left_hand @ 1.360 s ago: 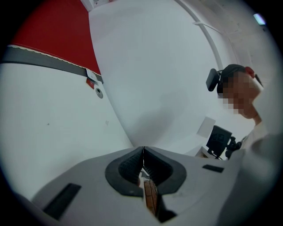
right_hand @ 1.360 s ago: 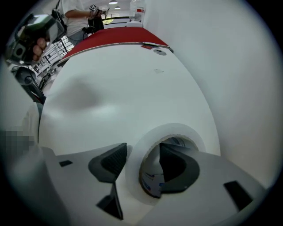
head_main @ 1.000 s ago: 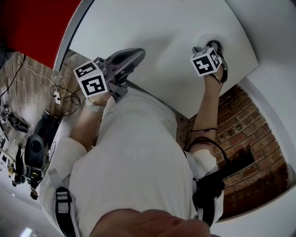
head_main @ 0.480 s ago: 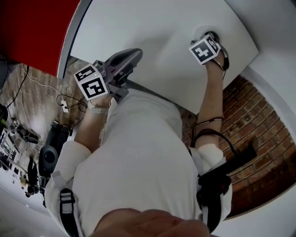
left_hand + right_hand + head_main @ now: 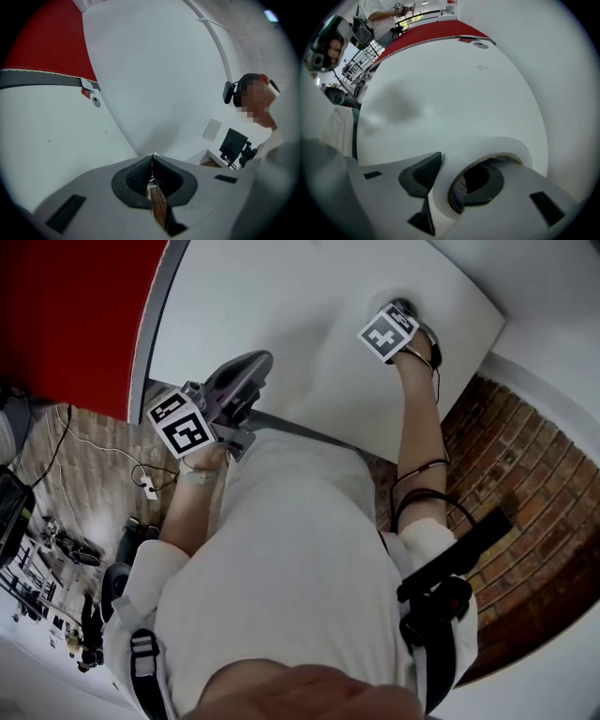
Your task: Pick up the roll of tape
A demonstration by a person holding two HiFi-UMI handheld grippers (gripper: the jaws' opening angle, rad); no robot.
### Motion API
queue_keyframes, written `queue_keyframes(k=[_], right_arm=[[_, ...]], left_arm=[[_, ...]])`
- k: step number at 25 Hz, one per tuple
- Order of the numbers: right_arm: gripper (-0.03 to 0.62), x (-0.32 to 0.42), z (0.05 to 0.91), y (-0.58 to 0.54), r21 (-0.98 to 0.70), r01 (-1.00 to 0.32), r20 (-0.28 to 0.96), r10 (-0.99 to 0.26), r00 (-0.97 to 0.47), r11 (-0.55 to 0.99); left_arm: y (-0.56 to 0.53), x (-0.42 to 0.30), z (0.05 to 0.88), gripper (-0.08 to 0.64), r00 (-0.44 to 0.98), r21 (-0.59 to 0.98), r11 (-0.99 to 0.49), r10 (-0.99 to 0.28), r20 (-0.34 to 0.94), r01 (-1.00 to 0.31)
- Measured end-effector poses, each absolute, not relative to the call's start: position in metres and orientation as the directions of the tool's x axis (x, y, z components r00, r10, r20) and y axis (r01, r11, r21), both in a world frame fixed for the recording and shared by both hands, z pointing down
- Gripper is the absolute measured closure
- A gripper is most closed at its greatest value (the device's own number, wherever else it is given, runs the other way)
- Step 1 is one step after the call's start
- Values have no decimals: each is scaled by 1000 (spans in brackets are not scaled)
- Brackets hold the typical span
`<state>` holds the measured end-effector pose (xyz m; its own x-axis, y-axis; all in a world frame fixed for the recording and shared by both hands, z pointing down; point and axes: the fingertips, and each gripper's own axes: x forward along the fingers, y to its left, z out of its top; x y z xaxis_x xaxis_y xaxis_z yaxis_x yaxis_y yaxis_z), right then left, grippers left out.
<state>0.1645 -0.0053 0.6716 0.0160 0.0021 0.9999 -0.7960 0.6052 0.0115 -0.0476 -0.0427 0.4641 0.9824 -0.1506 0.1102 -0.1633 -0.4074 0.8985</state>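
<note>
The roll of white tape (image 5: pixel 487 147) lies flat on the white table (image 5: pixel 454 93). My right gripper (image 5: pixel 461 168) points straight down onto it, jaws closing. One pad (image 5: pixel 424 171) stands against the roll's outer side and the other pad (image 5: pixel 490 180) sits inside the core, so the roll's wall is between them with a dark gap left inside. In the head view the right gripper (image 5: pixel 412 329) and its marker cube hide the roll. My left gripper (image 5: pixel 255 360) hovers near the table's front edge, shut and empty (image 5: pixel 151 159).
The table (image 5: pixel 309 296) ends close to the right of the roll. A red surface (image 5: pixel 66 306) lies beyond the table's left side. Brick-pattern floor (image 5: pixel 525 484) and cables with equipment (image 5: pixel 56 540) are below. Another person (image 5: pixel 253 93) stands off to the side.
The head view has swung, shifting everything in the picture. My right gripper stays over the roll. The left gripper has risen a little near the table's edge.
</note>
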Motion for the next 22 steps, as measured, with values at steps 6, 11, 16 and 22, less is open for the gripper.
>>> queue_keyframes(k=[6,11,16,22], right_arm=[[451,157,655,-9,-19,-858,994,-84,-72,513],[463,154,642,-8,-53,-905,975,-174,-138,422],[463,139,615,-15,-97,-926,939,-274,-206,365],[463,123,579,-24,-141,-934,892,-368,-264,329]], left_arm=[[-39,-47,446,552,985,886,-436,-132,111,-158],[-27,-42,431,551,989,873,-465,-103,110,-145],[-22,-40,417,552,992,863,-489,-69,110,-130],[-19,-36,401,552,994,851,-516,-22,104,-100]])
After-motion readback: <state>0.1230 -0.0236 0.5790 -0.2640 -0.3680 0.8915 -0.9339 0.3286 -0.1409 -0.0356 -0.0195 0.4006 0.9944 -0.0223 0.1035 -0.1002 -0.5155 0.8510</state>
